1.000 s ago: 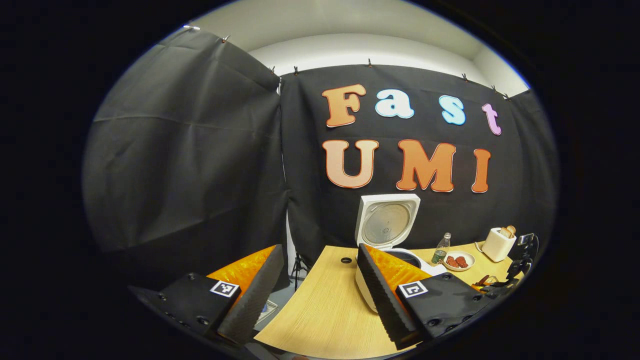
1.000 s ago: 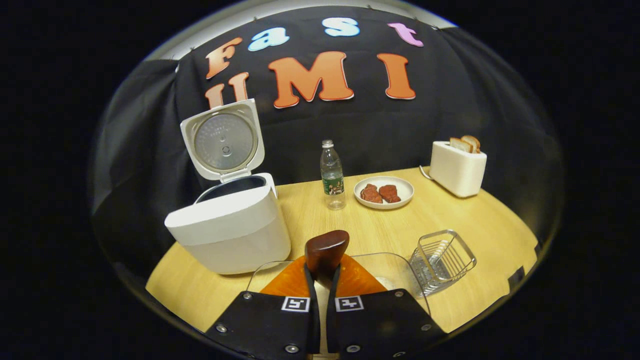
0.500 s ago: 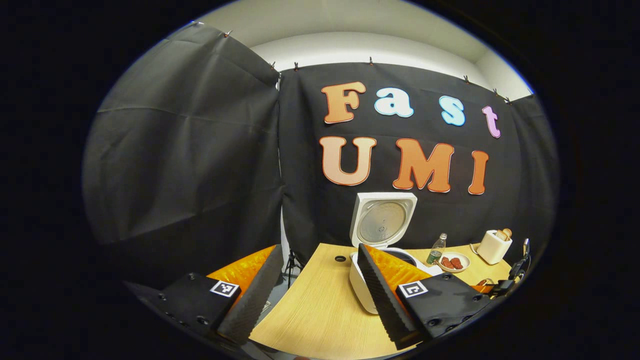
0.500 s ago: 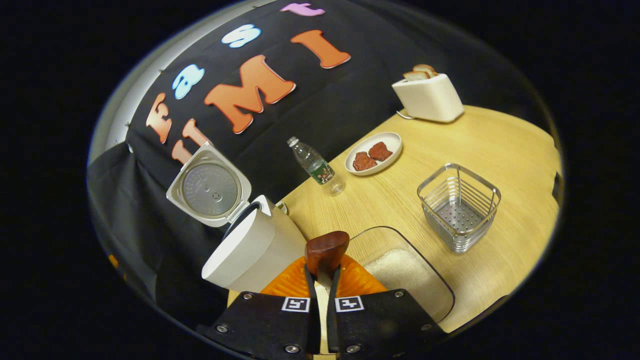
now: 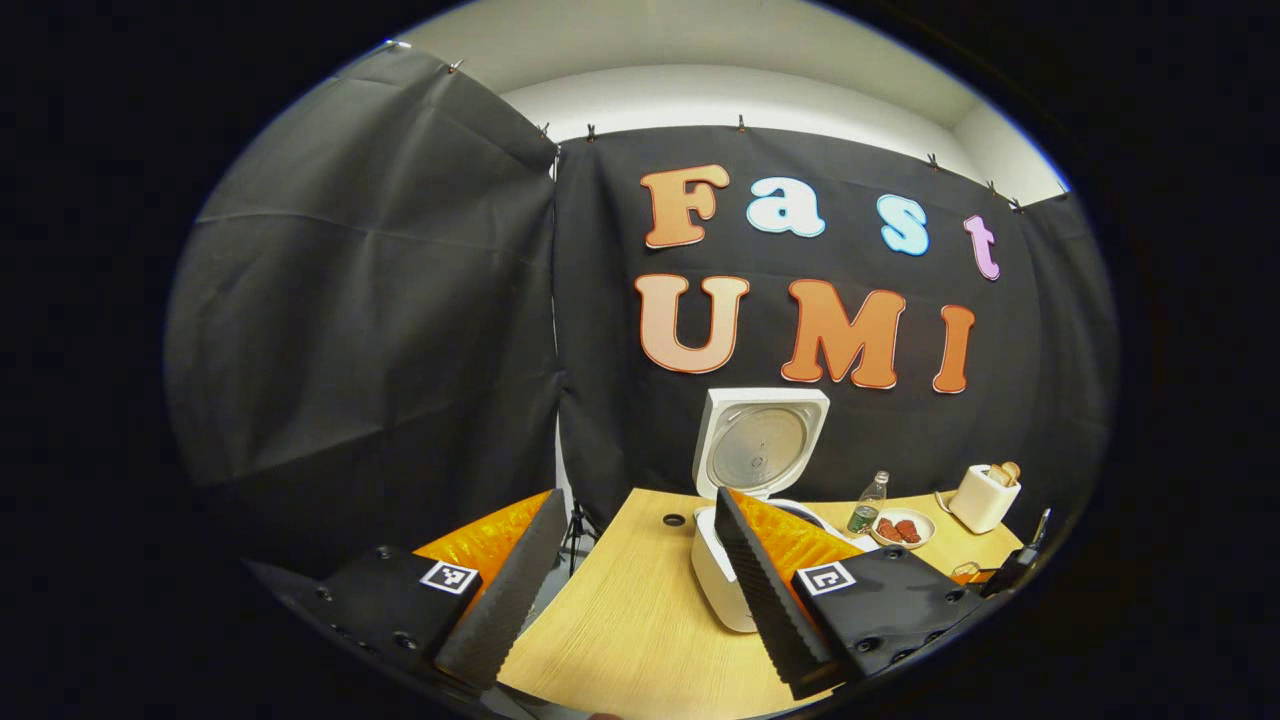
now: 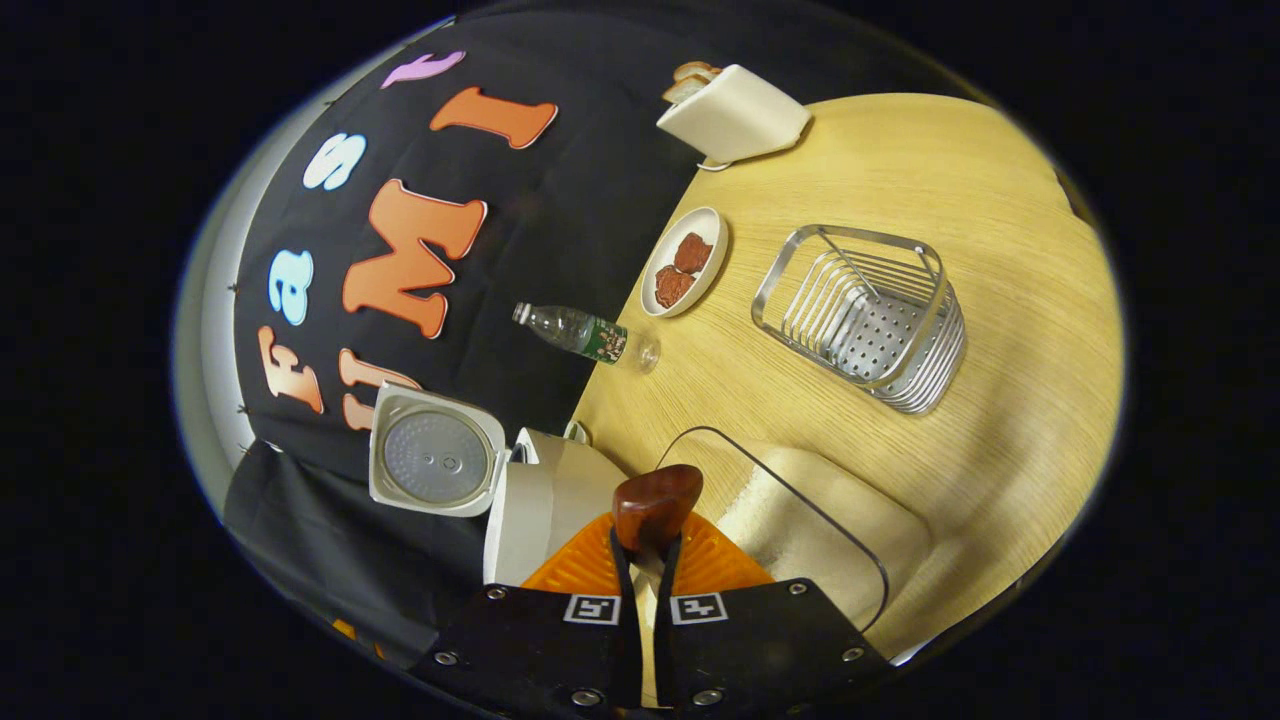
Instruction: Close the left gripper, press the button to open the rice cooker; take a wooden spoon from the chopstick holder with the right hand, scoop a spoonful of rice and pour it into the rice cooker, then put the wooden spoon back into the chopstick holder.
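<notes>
1. With the rice cooker (image 6: 545,500) standing lid-up at the back left of the counter (image 6: 1000,300), the button step looks finished; the step in hand, as I judge it, is the scooping of rice.
2. Right tool (image 6: 645,555): its two fingers are closed on the handle of the wooden spoon (image 6: 655,505), whose dark rounded end stands up between them; the bowl of the spoon is hidden, so I cannot tell whether it carries rice.
3. Its view is rolled hard to one side, with the clear rice container (image 6: 800,520) just beside the tool and the cooker close on its other side.
4. Left tool (image 5: 630,580): jaws wide apart, gripping nothing, held back from the counter with the open cooker (image 5: 750,520) beyond its fingers.
5. Wire chopstick holder (image 6: 865,320) stands apart, nearer the plate (image 6: 685,265).
6. Next move likely calls for levelling the spoon, carrying it over the cooker's open pot and tipping it there; a tilted carry would spill grains.
</notes>
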Demonstrator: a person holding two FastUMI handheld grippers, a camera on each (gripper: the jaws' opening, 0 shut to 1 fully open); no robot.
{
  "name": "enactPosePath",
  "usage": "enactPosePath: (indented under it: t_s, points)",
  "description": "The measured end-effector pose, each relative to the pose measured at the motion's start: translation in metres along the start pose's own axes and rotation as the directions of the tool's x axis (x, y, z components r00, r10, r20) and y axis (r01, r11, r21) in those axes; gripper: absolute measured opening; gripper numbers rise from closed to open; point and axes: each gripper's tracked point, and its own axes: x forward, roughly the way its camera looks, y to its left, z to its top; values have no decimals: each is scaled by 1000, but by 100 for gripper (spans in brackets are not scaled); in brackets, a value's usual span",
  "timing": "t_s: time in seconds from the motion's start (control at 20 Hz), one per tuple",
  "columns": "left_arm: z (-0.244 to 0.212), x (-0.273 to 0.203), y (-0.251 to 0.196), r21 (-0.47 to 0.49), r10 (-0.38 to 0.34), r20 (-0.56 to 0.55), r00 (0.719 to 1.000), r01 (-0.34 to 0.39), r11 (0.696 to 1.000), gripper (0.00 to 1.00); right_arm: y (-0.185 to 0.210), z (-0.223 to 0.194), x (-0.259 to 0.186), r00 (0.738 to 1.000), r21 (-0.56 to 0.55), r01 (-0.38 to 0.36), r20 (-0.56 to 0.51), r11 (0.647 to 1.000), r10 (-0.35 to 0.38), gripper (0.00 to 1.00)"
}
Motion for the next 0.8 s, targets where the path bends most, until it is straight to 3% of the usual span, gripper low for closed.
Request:
enactPosePath:
  t_s: [0.15, 0.8]
  points:
    - [1, 2, -4, -6, 0, 6, 1000, 0, 1000, 100, 7, 6, -11, 1000, 66, -27, 5, 997, 26, 4]
    - [10, -2, -20, 2, -6, 33, 999, 6, 1000, 100, 53, 38, -35, 998, 172, -69, 22, 983, 66, 4]
